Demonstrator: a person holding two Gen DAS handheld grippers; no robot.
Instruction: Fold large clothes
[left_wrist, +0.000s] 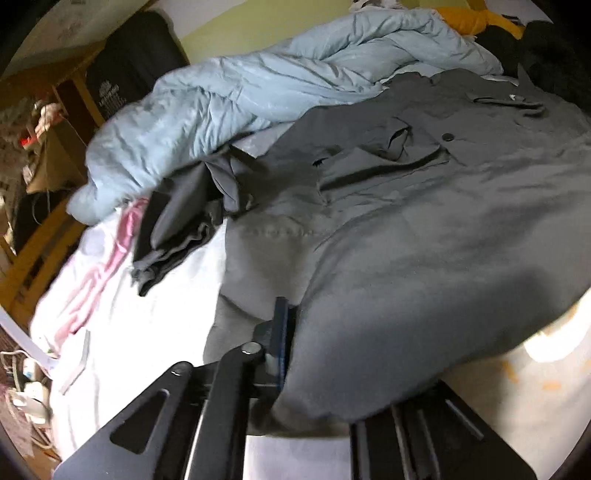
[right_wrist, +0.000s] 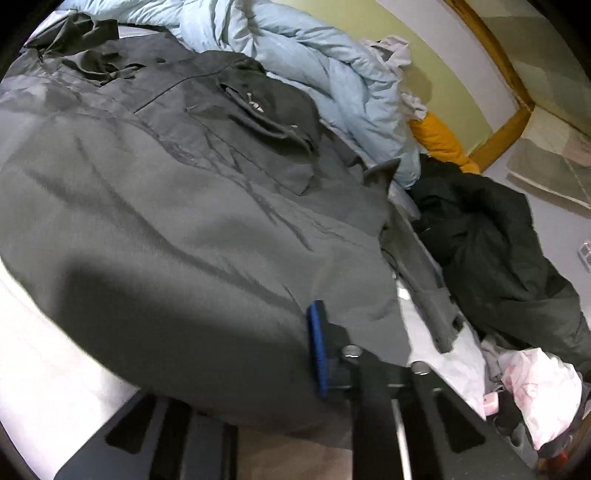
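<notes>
A large grey coat (left_wrist: 406, 221) lies spread face up across the bed, its pocket flaps and a dark button showing. Its near hem is bunched up around my left gripper (left_wrist: 290, 314). That gripper is shut on the hem's left part, and the cloth hides the right finger beside the blue pad (left_wrist: 280, 332). In the right wrist view the same grey coat (right_wrist: 166, 203) fills the left and middle. My right gripper (right_wrist: 308, 314) is shut on the hem's right part; its blue pad (right_wrist: 317, 347) presses the cloth, which drapes over the left finger.
A crumpled light blue duvet (left_wrist: 221, 96) (right_wrist: 314, 74) lies behind the coat. Folded dark clothes (left_wrist: 177, 236) sit on the white and pink sheet (left_wrist: 129, 332) at left. A black garment (right_wrist: 498, 240) and an orange cloth (right_wrist: 439, 140) lie at right. The wooden bed frame (left_wrist: 37, 258) borders the left.
</notes>
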